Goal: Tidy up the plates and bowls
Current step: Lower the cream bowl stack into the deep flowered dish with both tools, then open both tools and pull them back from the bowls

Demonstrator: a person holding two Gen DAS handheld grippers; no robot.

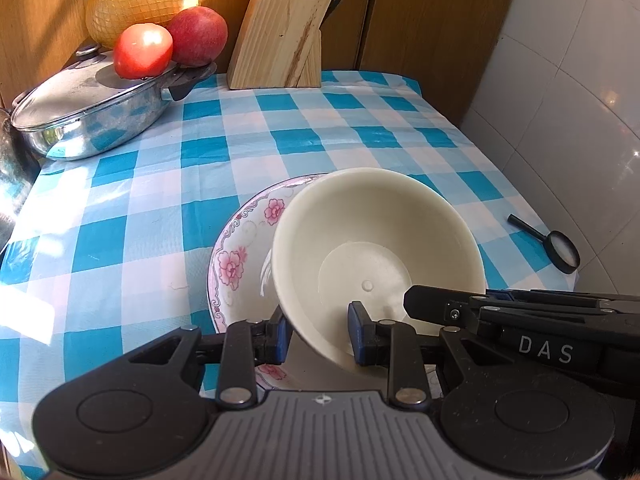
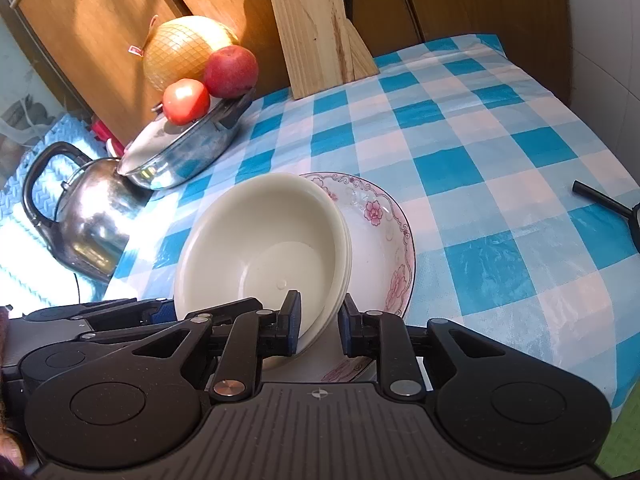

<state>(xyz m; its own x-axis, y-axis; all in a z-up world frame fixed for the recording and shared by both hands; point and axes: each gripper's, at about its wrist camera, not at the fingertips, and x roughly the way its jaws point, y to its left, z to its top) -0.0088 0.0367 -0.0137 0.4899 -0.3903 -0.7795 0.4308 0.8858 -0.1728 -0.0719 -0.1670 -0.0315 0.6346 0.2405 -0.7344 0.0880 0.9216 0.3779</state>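
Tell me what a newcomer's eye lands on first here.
The cream bowl, tilted in the floral plate near the front of the blue-checked cloth, with both grippers at its rim. Next, the tomato and apple atop the pot lid, back left.

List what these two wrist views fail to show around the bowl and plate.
- Near rim of the pink-flowered white plate: hidden in both views by the cream plastic bowl and the fingers.
- Black-handled magnifying glass: lens cut off by the right view's edge.
- Knives in the pale wooden knife block: cropped at the top edge.
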